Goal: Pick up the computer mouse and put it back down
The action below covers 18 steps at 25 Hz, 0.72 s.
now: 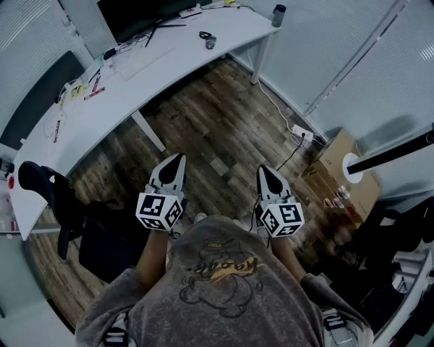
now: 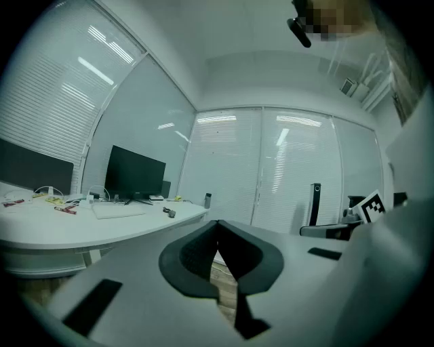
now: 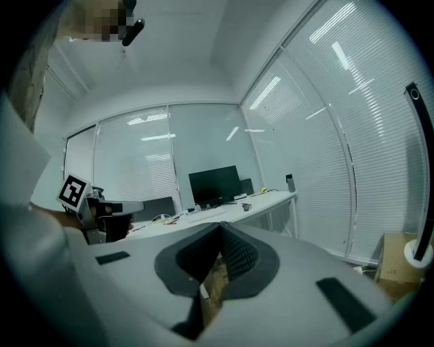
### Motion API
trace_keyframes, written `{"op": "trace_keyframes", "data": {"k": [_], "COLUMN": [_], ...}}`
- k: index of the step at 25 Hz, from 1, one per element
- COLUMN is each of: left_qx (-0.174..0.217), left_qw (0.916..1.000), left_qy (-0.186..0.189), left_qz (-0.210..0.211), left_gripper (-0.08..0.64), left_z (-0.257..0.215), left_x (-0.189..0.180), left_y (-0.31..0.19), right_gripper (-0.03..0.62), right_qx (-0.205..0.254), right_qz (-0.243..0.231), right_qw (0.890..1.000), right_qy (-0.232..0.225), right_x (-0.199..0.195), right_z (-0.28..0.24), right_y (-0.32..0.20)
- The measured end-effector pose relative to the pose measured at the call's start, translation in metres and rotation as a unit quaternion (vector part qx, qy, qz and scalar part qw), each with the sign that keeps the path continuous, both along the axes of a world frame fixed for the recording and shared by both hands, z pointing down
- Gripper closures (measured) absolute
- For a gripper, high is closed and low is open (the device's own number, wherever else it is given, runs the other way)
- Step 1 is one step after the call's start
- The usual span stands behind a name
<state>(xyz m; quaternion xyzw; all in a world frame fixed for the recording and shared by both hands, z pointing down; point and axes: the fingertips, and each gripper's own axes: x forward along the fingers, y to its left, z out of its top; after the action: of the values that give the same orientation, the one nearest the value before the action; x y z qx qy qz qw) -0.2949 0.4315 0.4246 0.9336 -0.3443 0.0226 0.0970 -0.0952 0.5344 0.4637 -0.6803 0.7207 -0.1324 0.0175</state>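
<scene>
Head view.
- Left tongs (image 1: 177,158), one: clenched, grasping nothing, held over the wood floor (image 1: 224,135) well short of the white desk (image 1: 81,118).
- Right tongs (image 1: 263,171), one: clenched, also grasping nothing, beside the left pair and equally far from the desk.
- Computer mouse (image 1: 210,43), one: dark, lying on the desk toward its far right end, well apart from both tongs.
- Monitor (image 1: 135,17), one: black, at the desk's back edge, left of the mouse.
- Keyboard (image 1: 139,61), one: pale, on the desk in front of the monitor.
- Bottle (image 1: 279,13), one: upright at the desk's far right corner.
- Small items, several, red and yellow, scattered on the desk's left part; too small to name.
- Office chair (image 1: 57,200), one: black, against the desk's near left end.
- Cardboard box (image 1: 339,173), one: on the floor, well right of the desk.
- Open floor and a slanted desk leg (image 1: 149,132) lie between my tongs and the mouse.

Left gripper view.
- Jaw tips meet, with nothing between them.
- The desk lies ahead to the left, with the mouse near its right end, between the keyboard and the bottle.
- The right tongs' marker cube shows at the far right.

Right gripper view.
- Jaw tips meet, with only floor showing below them.
- The desk stretches ahead, carrying the monitor, mouse and bottle.
- The left tongs show at the left; the box sits at the lower right.
</scene>
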Motion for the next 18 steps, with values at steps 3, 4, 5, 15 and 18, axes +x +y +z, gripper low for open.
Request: {"op": "trace_keyframes", "data": {"k": [3,4,5,15,18], "left_qx": [-0.003,-0.003,-0.003,0.003,-0.001], "left_qw": [1.0000,1.0000,1.0000,0.9993,0.9992], "left_qy": [0.000,0.000,-0.001,-0.004,-0.006], "left_qz": [-0.001,-0.001,0.001,0.036,0.040], "left_gripper": [0.543,0.543,0.543,0.543,0.543], "left_z": [0.002,0.002,0.003,0.012,0.016], "left_x": [-0.001,-0.002,-0.002,-0.009,-0.011], "left_y": [-0.008,-0.011,-0.013,-0.043,-0.052], "right_gripper": [0.588,0.588,0.588,0.586,0.586], "right_qx": [-0.006,-0.006,-0.007,0.010,0.019], "right_qz": [0.003,0.002,0.002,0.036,0.035], "right_qw": [1.000,1.000,1.000,0.999,0.999], "right_qy": [-0.007,-0.008,-0.007,0.010,0.013], "right_x": [-0.001,-0.003,-0.005,-0.018,-0.024], "right_z": [0.003,0.004,0.004,0.008,0.006], "right_y": [-0.005,-0.006,-0.008,-0.027,-0.035]}}
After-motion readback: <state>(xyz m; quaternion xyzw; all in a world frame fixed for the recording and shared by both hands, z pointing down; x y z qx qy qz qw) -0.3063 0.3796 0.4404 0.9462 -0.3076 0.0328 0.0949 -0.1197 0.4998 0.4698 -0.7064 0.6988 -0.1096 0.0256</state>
